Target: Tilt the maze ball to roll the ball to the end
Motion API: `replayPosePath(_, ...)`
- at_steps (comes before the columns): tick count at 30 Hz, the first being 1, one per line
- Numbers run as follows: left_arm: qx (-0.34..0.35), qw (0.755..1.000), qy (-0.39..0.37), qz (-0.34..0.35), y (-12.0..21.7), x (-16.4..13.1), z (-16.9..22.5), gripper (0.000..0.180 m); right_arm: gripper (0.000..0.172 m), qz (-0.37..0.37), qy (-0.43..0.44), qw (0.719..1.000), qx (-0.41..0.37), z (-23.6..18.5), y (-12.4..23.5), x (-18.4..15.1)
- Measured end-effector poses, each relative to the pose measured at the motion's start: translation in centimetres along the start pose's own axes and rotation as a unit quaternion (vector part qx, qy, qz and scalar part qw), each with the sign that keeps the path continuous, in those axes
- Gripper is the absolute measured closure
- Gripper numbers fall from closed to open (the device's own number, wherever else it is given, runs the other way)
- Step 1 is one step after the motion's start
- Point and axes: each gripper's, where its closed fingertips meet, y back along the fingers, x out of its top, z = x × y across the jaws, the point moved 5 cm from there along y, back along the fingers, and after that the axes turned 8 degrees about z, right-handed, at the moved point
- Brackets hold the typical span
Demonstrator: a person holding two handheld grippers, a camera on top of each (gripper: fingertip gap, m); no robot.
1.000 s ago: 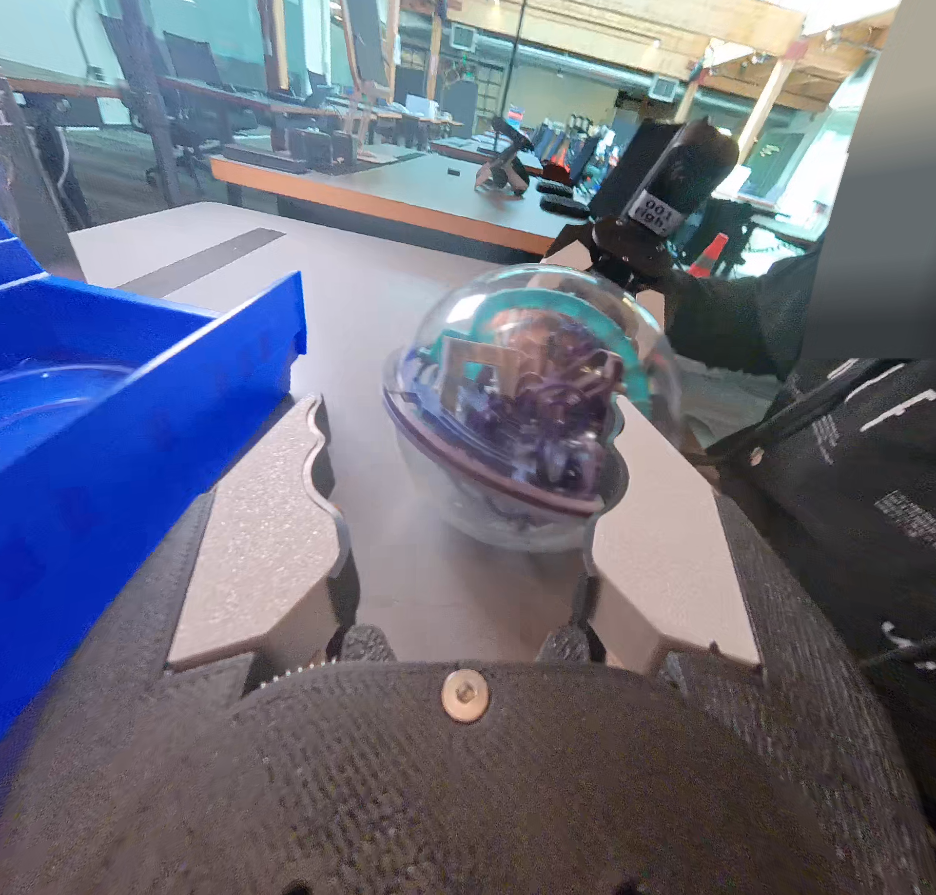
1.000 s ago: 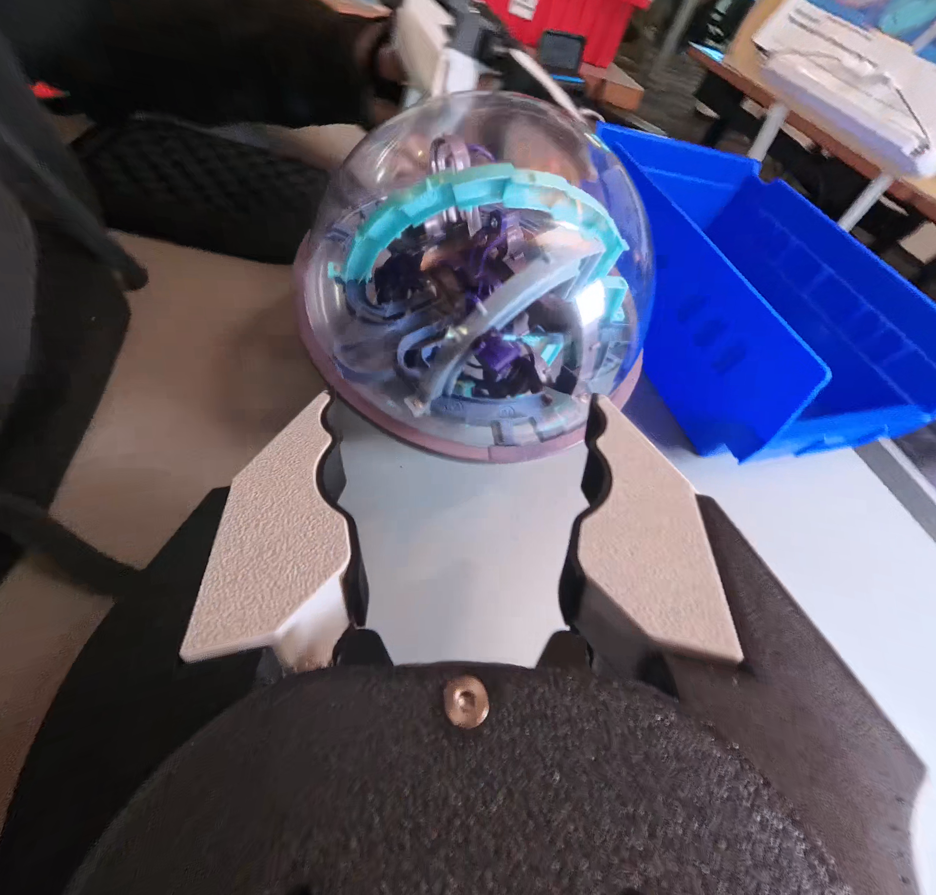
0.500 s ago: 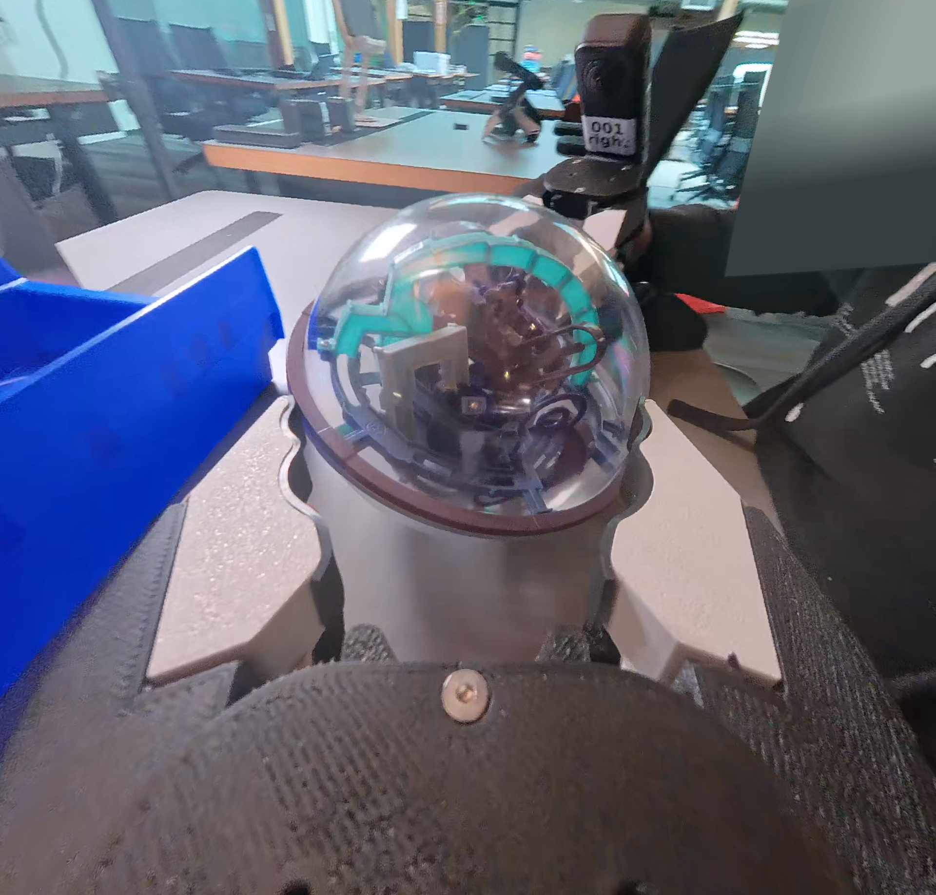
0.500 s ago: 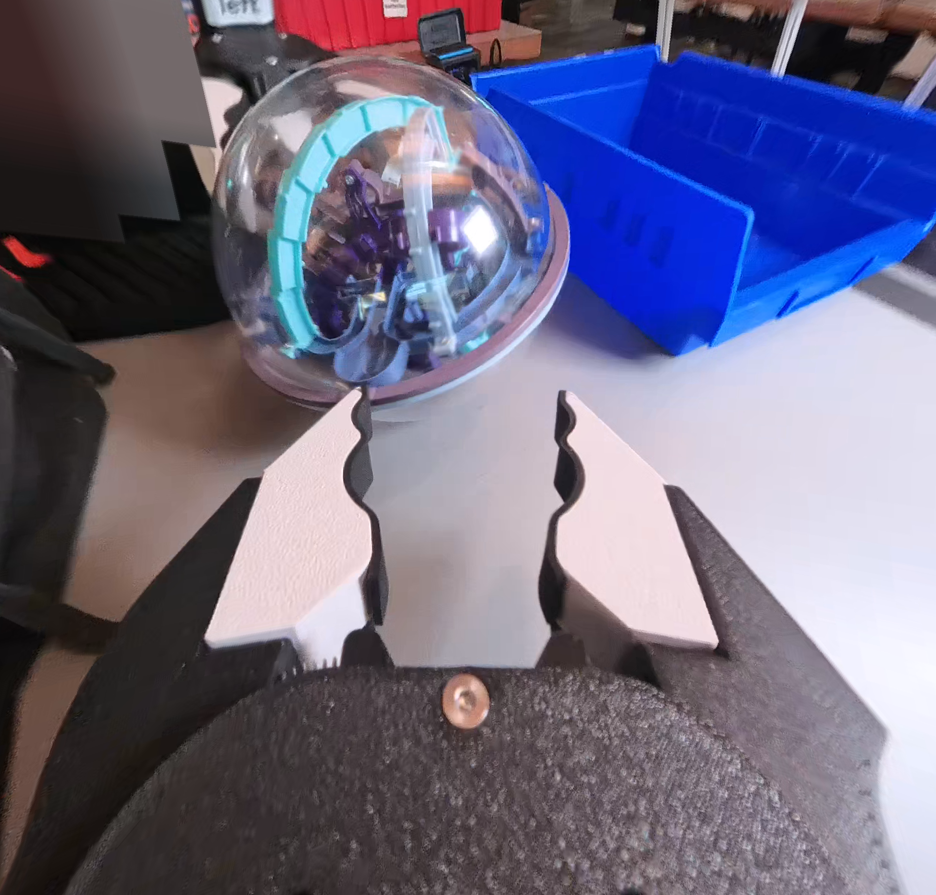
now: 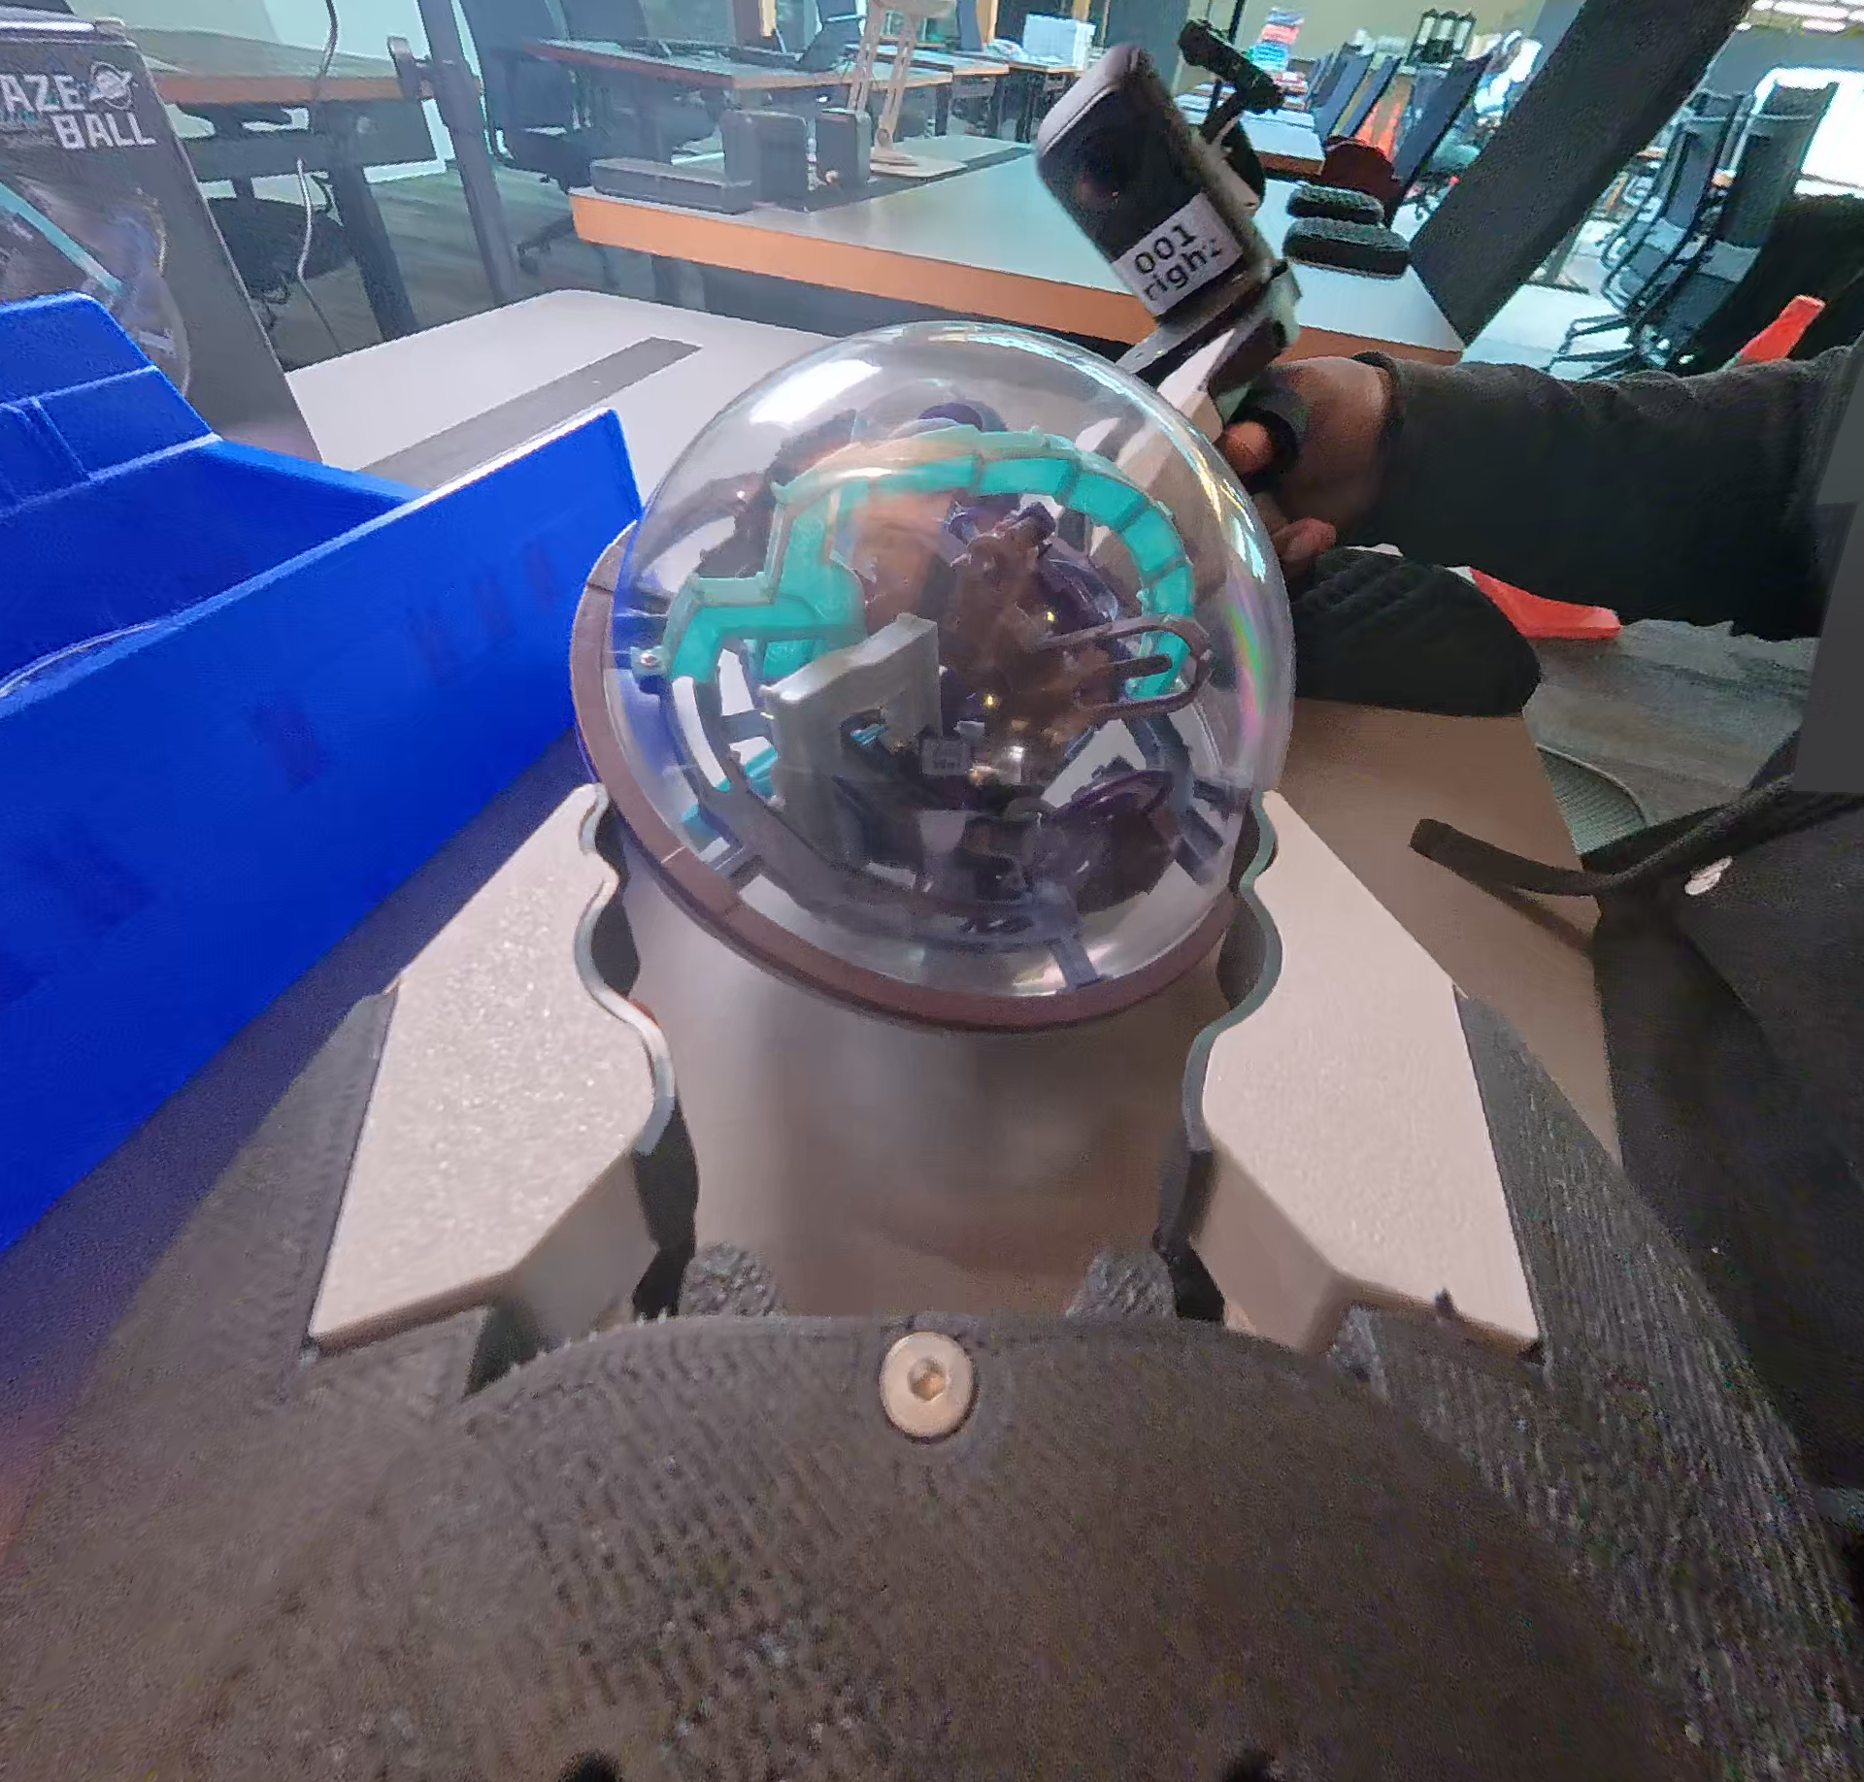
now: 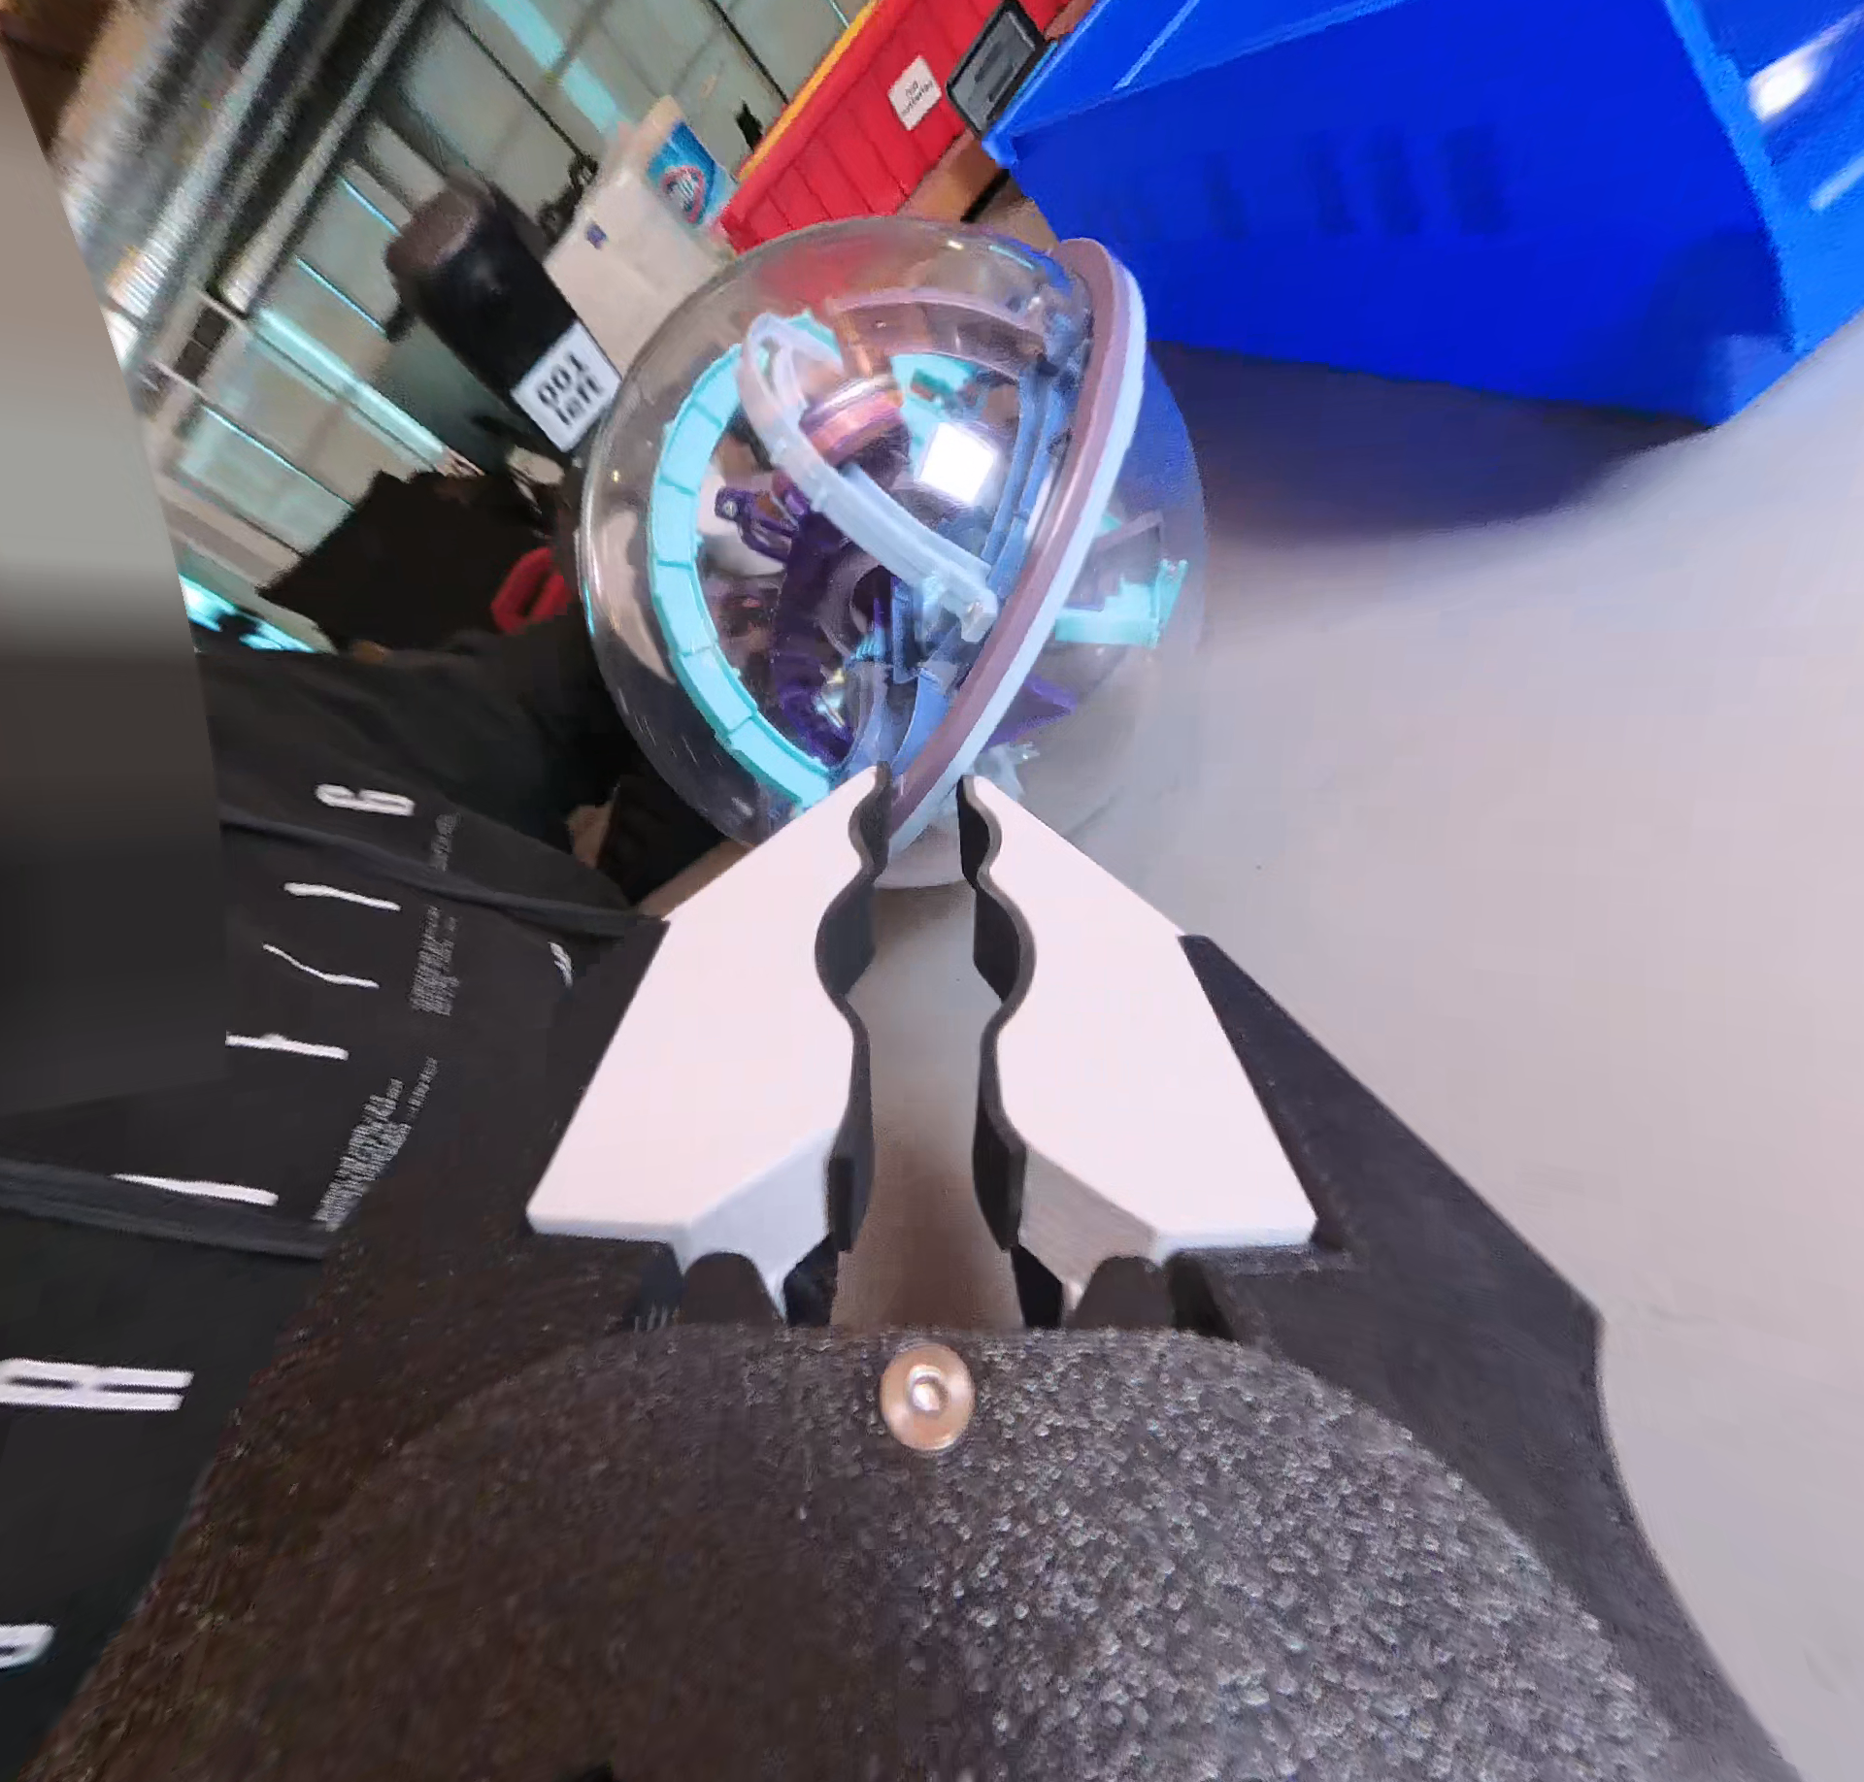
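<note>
Maze ball (image 5: 933,665) taken as landmark. It is seen resting on the grey table (image 6: 1513,826), tilted so that its brown equator rim (image 5: 908,987) runs at a slant. A blue bin (image 5: 252,725) stands just beside the ball on one side; a person's dark sleeve (image 5: 1614,493) and black bag lie on the other.

Left gripper (image 5: 923,887): jaws spread wide, one finger on each side of the ball's lower half. The fingertips (image 5: 595,887) appear to touch the shell near the rim, but firm pressing cannot be confirmed; the ball is judged cradled rather than clamped.

Right gripper (image 6: 923,796): jaws drawn nearly together at the ball's near, lower edge, with the rim (image 6: 1009,624) passing into the narrow slot between the tips. It reads as a pinch on the rim; contact at the right-hand pad cannot be fully made out.

Progress: the hold on the ball is judged just set up. A small silvery bead (image 5: 646,663) is noted at the end of the teal track (image 5: 807,574), near the rim on the bin side; whether that is start or finish cannot be told. The tilting and rolling through the tracks is judged mostly left to do.
</note>
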Motion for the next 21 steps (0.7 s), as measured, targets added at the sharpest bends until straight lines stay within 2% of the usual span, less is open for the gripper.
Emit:
replayPosePath(3,-0.011,1.0,0.005,-0.007,0.2,0.0,-0.4,0.066,0.163,0.0,-0.046,0.999,0.017,0.3,0.0,0.2)
replayPosePath(8,-0.022,0.997,-0.076,0.002,0.4,1.6,-1.8,0.065,0.165,-0.008,-0.111,0.993,0.034,1.1,0.0,0.4)
replayPosePath(11,-0.06,0.993,-0.099,-0.005,-0.5,1.8,-2.3,0.056,0.165,-0.012,-0.131,0.99,0.046,1.4,0.0,0.6)
replayPosePath(16,-0.134,0.988,-0.077,-0.01,-2.0,1.0,-1.5,0.054,0.165,-0.015,-0.134,0.99,0.049,1.7,0.0,0.8)
replayPosePath(21,-0.114,0.991,-0.076,-0.003,-2.1,0.7,-1.0,0.051,0.165,-0.006,-0.126,0.991,0.046,1.8,0.0,0.9)
